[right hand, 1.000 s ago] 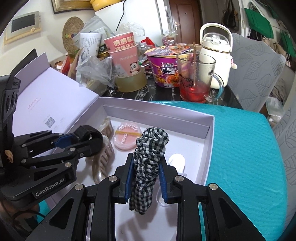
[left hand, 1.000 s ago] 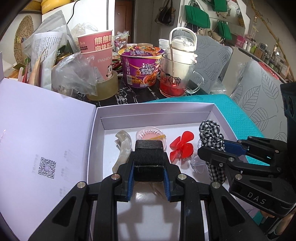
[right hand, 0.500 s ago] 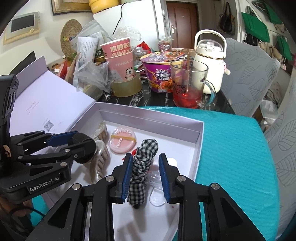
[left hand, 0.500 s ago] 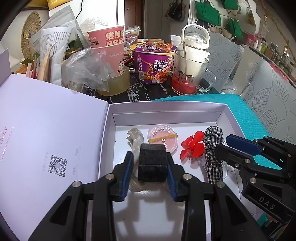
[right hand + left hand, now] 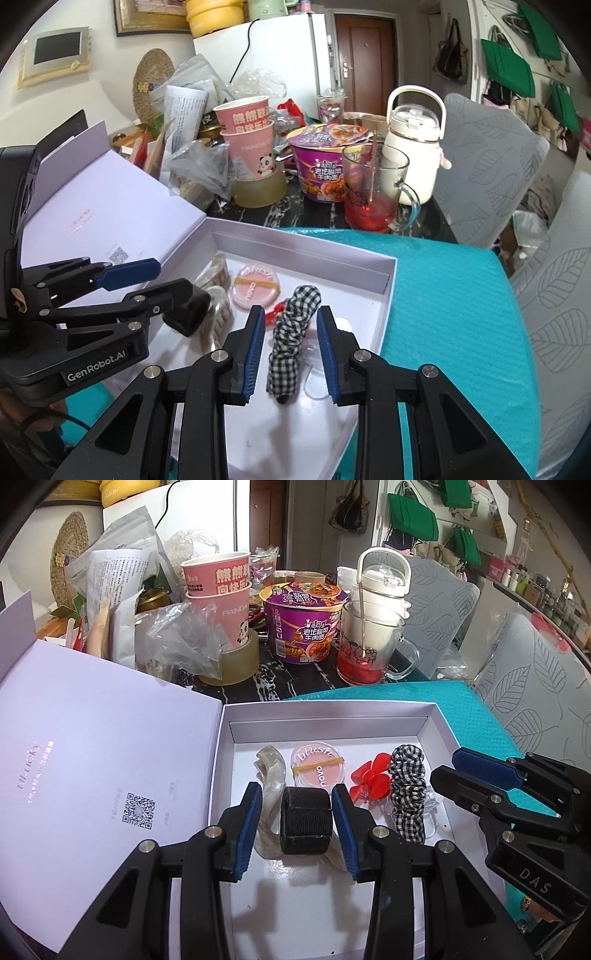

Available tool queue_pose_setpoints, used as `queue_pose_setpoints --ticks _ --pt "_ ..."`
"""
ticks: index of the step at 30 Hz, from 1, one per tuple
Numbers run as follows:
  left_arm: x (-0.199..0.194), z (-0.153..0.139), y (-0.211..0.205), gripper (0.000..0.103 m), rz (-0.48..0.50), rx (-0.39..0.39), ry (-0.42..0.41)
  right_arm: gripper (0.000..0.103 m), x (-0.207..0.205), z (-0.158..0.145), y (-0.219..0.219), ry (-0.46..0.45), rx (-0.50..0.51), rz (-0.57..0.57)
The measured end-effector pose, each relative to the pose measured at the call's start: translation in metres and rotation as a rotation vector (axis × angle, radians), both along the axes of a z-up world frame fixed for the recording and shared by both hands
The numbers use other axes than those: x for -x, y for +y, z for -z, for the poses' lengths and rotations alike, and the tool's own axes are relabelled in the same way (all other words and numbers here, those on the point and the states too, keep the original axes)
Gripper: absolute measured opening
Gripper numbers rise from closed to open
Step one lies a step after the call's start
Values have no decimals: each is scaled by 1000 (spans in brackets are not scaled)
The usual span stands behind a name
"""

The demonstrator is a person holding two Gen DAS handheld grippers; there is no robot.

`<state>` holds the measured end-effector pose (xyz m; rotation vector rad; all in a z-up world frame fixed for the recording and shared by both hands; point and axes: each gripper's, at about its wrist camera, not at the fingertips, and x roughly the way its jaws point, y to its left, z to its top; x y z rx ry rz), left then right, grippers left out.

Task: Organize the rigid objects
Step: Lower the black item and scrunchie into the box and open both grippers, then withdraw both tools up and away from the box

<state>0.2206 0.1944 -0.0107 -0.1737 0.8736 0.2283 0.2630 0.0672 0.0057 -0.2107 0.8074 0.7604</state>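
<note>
An open white box [image 5: 332, 710] lies on a teal mat. On its floor are a pearly hair claw [image 5: 271, 771], a pink blush compact [image 5: 319, 770], a red flower clip [image 5: 371, 779], a black elastic band roll [image 5: 304, 821] and a black-and-white checked scrunchie [image 5: 291, 339]. My left gripper [image 5: 296, 792] is open, with the black roll between its blue pads and a gap on each side. The open right gripper [image 5: 290, 314] straddles the scrunchie without touching it. A clear plastic piece [image 5: 325, 369] lies under the scrunchie.
The box lid [image 5: 92, 760] stands open to the left. Behind the box are pink paper cups [image 5: 221, 590], a tape roll [image 5: 236, 664], a purple noodle bowl [image 5: 304, 624], a glass mug with red liquid [image 5: 365, 646], a white kettle [image 5: 413, 147] and plastic bags. Grey chairs stand at the right.
Both grippers have opened and drawn back. The black roll and the scrunchie, held a second ago, now rest in the box.
</note>
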Motion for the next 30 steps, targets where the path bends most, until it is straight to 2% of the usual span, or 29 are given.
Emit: queue_pose_setpoints --ticks 13,30 --pt "26 -29 -28 39 28 -36 -46 29 35 -35 -28 -66 -9 18" --pt "88 -89 -58 39 25 -68 -155 30 101 -86 -64 -167 -67 7"
